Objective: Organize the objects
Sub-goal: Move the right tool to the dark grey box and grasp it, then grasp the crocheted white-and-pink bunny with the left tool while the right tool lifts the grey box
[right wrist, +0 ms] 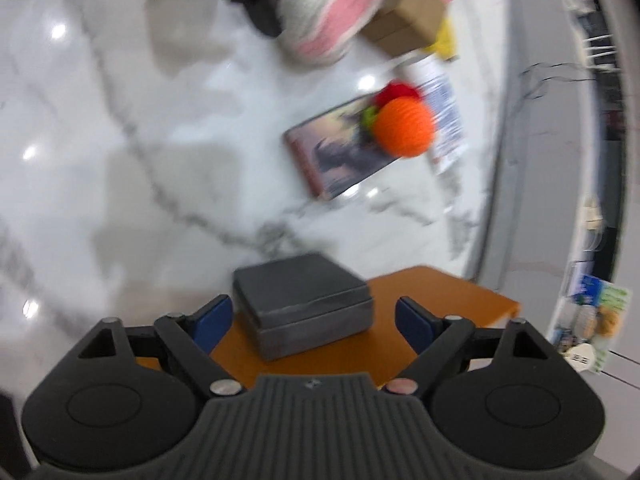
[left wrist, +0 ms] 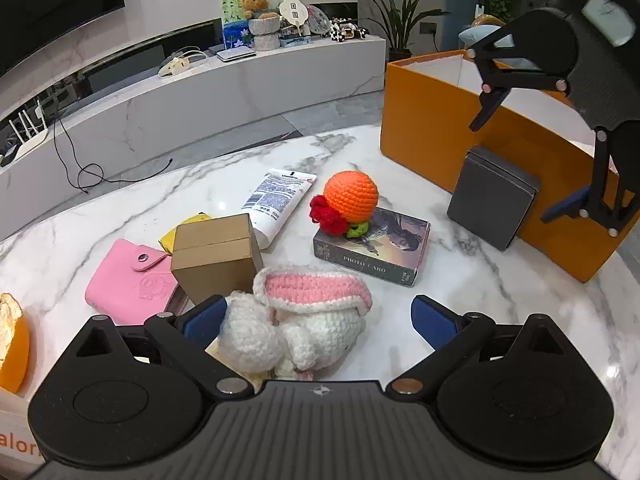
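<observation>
Beyond white marble table (left wrist: 460,280), low white TV console (left wrist: 200,92).

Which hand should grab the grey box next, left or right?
Probably right. The right gripper hangs open right over the grey box leaning against the orange bin. The left gripper is open around the white crochet bunny, farther away.
</observation>
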{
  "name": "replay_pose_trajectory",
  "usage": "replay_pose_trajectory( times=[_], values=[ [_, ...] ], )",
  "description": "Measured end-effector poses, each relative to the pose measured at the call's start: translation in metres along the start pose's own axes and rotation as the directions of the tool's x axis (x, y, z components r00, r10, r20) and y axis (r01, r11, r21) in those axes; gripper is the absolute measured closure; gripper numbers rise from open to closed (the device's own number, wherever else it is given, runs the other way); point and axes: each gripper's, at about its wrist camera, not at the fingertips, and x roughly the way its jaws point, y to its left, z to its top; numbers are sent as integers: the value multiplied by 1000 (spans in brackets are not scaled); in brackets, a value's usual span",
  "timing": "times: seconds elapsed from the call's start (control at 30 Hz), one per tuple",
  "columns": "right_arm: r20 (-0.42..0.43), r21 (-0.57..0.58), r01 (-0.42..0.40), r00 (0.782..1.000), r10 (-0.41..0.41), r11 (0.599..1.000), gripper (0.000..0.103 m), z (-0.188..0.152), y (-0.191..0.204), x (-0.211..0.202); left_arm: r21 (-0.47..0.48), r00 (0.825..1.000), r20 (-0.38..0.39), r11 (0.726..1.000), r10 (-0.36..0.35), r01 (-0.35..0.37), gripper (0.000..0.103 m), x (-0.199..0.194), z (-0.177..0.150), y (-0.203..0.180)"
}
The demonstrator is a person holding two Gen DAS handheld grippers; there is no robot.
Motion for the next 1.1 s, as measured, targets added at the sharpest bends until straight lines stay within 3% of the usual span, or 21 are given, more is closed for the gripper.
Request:
replay_pose_trajectory(
  times=[0.13,0.43,0.63,0.73,0.93,1.1],
  values=[
    [-47,-47,-58,997,56,997,9,5,-1,12,23,1000,-12,1000,13,-13,0,3,-2,-1],
    [-63,-89,-67,996,62,994,9,13,-5,31,-55,999,-51,999,-6,3,0,6,-9,17],
    [-102,-125,-80,992,68,989,16,17,0,43,-59,998,-54,998,17,-20,1,6,-8,18],
    [-105,-104,-90,991,79,990,18,19,0,39,-60,997,-59,997,43,-46,19,6,-7,20],
    [-32,-23,-139,990,138,990,18,26,6,17,-71,996,-81,997,37,-43,33,0,-9,24],
    [23,-44,-152,988,153,987,18,39,33,-3,-54,995,-100,998,19,-25,34,-7,-16,22]
  ],
)
